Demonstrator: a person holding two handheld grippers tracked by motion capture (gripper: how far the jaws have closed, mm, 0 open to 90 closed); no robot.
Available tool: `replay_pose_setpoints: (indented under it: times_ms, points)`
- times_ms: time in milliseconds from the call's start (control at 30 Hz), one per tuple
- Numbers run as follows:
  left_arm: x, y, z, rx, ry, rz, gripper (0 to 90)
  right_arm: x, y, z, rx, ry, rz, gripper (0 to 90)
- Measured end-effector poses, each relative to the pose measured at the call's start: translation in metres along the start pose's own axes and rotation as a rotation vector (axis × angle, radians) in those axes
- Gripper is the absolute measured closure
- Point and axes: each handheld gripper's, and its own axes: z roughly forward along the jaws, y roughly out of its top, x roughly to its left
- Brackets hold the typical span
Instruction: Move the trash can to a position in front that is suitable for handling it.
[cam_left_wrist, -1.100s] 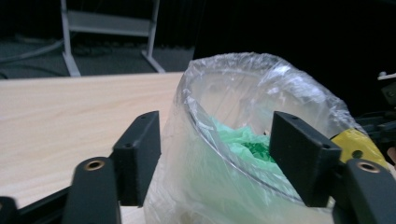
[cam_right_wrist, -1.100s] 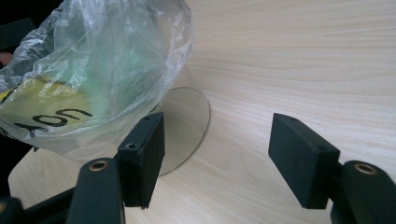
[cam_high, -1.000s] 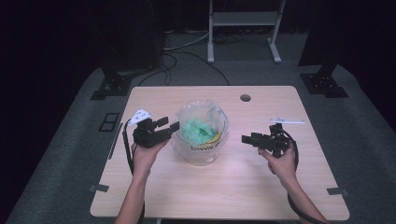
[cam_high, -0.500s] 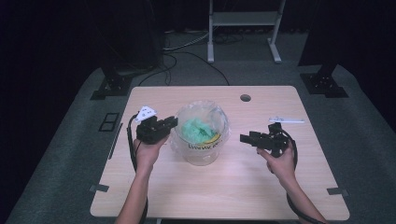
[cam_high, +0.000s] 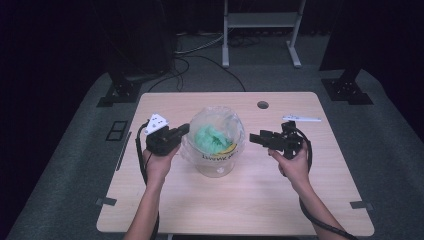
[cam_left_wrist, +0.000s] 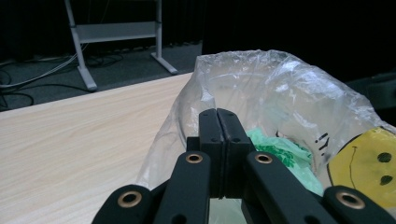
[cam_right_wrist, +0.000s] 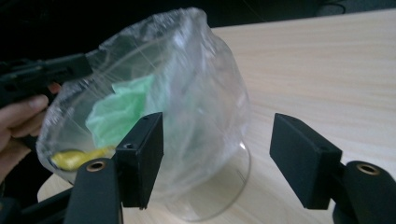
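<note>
Crinkled clear plastic bag (cam_high: 217, 131) lines a round, seemingly glass, bowl (cam_high: 218, 167) — green wad (cam_high: 210, 138) inside.

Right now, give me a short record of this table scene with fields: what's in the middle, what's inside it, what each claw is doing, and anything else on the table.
centre: clear container lined with a clear plastic bag
inside: crumpled green plastic; a yellow smiley print on the bag
left claw: shut on the bag's rim at its left; jaws have just been closing
right claw: open, jaws spread, held apart from the bag at its right
also on table: thin white strip near the far right; round hole in the tabletop
</note>
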Motion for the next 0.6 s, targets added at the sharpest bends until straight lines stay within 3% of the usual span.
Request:
replay_pose_setpoints:
  times_ms: [267,467,533,567,600]
  points:
    - [0.0,0.001,0.0,-0.013,-0.03,-0.02,90.0,0.017,0.023,0.017,0.001,-0.002,-0.03,33.3]
    - [0.0,0.004,-0.002,-0.025,-0.061,-0.032,90.0,0.019,0.029,0.036,0.036,-0.05,-0.046,34.2]
    - [0.001,0.005,-0.003,-0.036,-0.067,-0.04,90.0,0.019,0.031,0.044,0.05,-0.07,-0.045,37.4]
    - [0.002,0.005,-0.004,-0.045,-0.071,-0.052,90.0,0.021,0.032,0.047,0.057,-0.078,-0.049,47.7]
    - [0.002,0.005,-0.004,-0.045,-0.071,-0.052,90.0,0.022,0.033,0.048,0.057,-0.081,-0.049,52.4]
